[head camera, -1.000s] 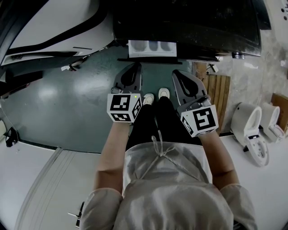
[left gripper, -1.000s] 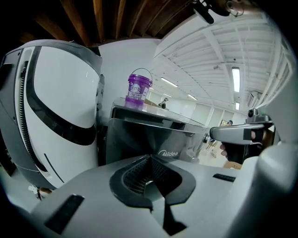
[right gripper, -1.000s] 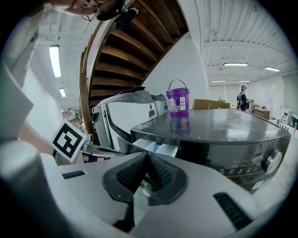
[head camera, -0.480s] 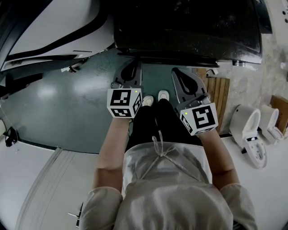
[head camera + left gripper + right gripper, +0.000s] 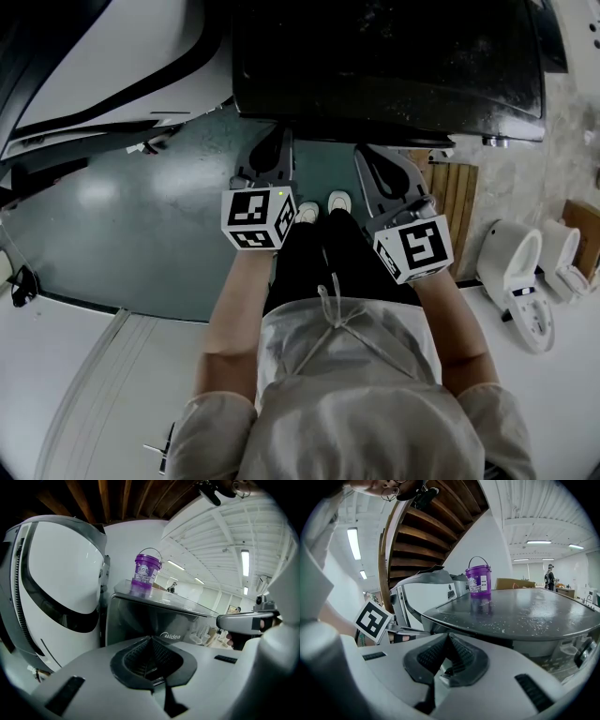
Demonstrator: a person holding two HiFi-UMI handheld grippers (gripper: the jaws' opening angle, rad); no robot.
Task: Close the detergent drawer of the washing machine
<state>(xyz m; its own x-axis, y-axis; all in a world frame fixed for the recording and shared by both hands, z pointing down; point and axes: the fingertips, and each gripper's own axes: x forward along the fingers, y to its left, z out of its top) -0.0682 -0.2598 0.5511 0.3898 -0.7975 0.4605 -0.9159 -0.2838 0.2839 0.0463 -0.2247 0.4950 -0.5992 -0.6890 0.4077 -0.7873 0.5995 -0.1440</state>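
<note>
Detergent drawer lies pushed in flush with the washing machine (image 5: 384, 56). From the head view the machine's front edge runs as one straight dark line, and the drawer's own face cannot be picked out on it. A big white rounded unit (image 5: 94, 56) stands just beside the machine on its left side. Green floor (image 5: 141, 216) spreads in front of the machine, and a person stands there facing it, white shoes (image 5: 323, 202) near its base. A slatted wooden board (image 5: 455, 187) lies on the floor off the machine's right front corner.

The left gripper (image 5: 270, 150) and the right gripper (image 5: 380, 169) are both held low before the machine's front, side by side, tips just under its front edge, touching nothing that can be seen. Each gripper view shows its ribbed pads (image 5: 151, 644) (image 5: 454, 651) pressed together with nothing between them, so both are clenched and empty.

On the machine's dusty top, set back from the front, stands a small purple bucket (image 5: 479, 581), upright, handle raised.
</note>
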